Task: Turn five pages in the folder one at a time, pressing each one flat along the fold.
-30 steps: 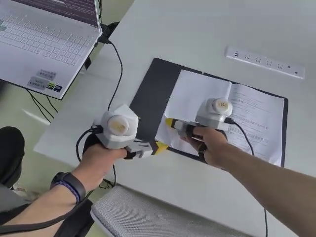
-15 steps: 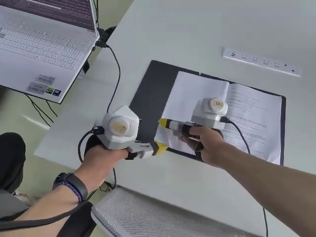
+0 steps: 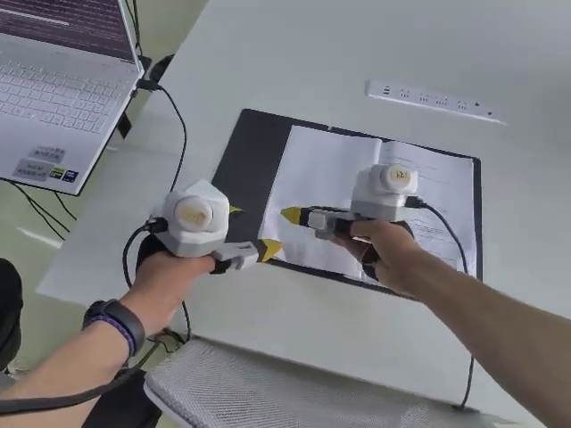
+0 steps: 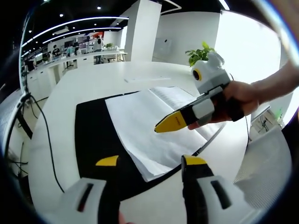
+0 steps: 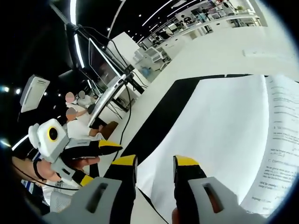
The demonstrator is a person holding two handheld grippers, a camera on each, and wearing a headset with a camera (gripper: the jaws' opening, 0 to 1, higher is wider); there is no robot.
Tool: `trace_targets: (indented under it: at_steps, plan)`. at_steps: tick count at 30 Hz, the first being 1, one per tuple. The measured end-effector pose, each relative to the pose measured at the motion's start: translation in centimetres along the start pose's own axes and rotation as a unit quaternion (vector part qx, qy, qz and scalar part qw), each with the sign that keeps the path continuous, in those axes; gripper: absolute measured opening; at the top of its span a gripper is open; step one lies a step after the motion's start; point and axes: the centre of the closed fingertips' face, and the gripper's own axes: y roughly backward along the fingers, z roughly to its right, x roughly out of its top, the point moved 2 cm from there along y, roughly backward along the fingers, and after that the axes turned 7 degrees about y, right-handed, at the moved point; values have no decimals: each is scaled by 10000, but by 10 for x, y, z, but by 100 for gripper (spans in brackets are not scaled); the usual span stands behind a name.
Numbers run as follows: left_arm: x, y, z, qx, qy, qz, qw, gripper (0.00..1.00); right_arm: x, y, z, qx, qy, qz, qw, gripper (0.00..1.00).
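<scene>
Black folder (image 3: 251, 162) lies open beneath the right tool (image 3: 291, 216).

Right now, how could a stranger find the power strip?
Start at the white table, then the open black folder. Beyond its far edge lies the power strip: a long white bar with sockets, unlike the flat pages.

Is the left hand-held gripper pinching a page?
No, the left hand-held gripper holds its yellow-tipped jaws wide apart, clamping nothing, near the white paper page.
</scene>
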Motion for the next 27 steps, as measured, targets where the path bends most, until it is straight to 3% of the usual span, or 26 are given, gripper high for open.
trace_targets:
  at_steps: [9,12,20,27]
  plan:
    - [-3,-20,3,-85,-149,-147,9997,40,3,50,30,-400,-96,321,9986,26]
    - [-7,-28,3,-100,-211,-212,9995,34,0,59,38,-494,-151,402,9979,25]
    - [-23,-46,0,-117,-268,-451,9986,27,-11,79,42,-642,-195,447,9967,23]
    - [-34,-44,2,-57,-335,-592,9977,20,-17,85,44,-698,-237,445,9963,21]
